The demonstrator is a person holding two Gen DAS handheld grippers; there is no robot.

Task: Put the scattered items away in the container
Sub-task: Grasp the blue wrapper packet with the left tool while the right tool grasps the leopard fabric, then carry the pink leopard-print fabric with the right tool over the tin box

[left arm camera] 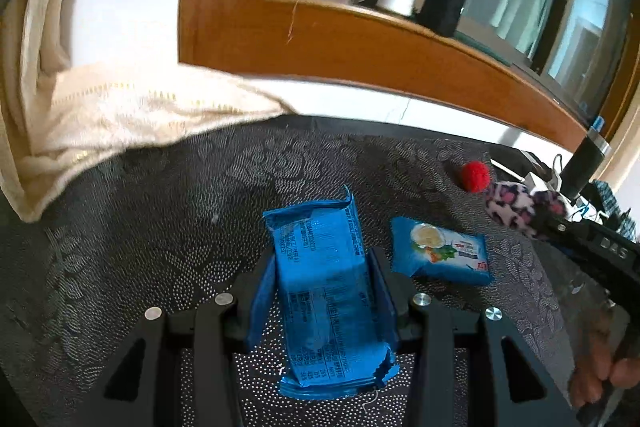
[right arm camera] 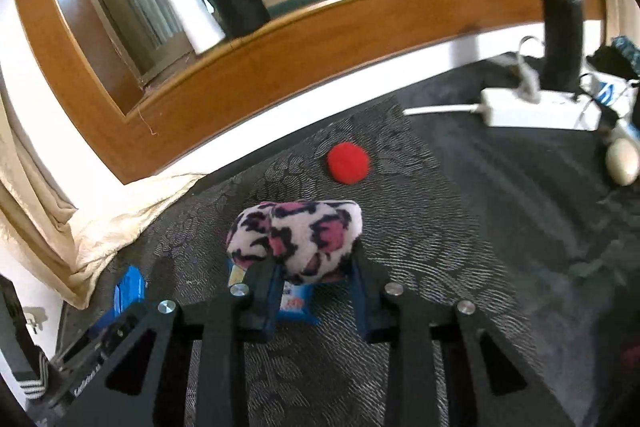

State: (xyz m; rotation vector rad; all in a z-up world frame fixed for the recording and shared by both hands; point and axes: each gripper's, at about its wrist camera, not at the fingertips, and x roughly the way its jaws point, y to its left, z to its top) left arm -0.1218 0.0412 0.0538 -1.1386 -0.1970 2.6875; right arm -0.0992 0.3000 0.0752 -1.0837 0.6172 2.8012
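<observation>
The dark patterned tablecloth (left arm camera: 160, 227) carries a red pompom (left arm camera: 475, 176), a small blue packet (left arm camera: 442, 254) and a white power strip (right arm camera: 536, 111).

Table cloth (left arm camera: 160, 207): dark grey, floral-patterned. Wrapper (left arm camera: 324, 279): bright blue, white print. Smaller packet (left arm camera: 440, 253): blue, white and green. Pompom (right arm camera: 348, 162): red. Plush (right arm camera: 296, 237): white with pink-and-black leopard spots.

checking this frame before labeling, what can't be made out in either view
- Container: in neither view, so its place is unknown.
- Small blue packet, right wrist view: mostly hidden under the leopard plush and the right tool.
- Blue wrapper, left wrist view: print too small to read; the left tool covers its side edges.
- Red pompom: contact with the plush unclear.
</observation>
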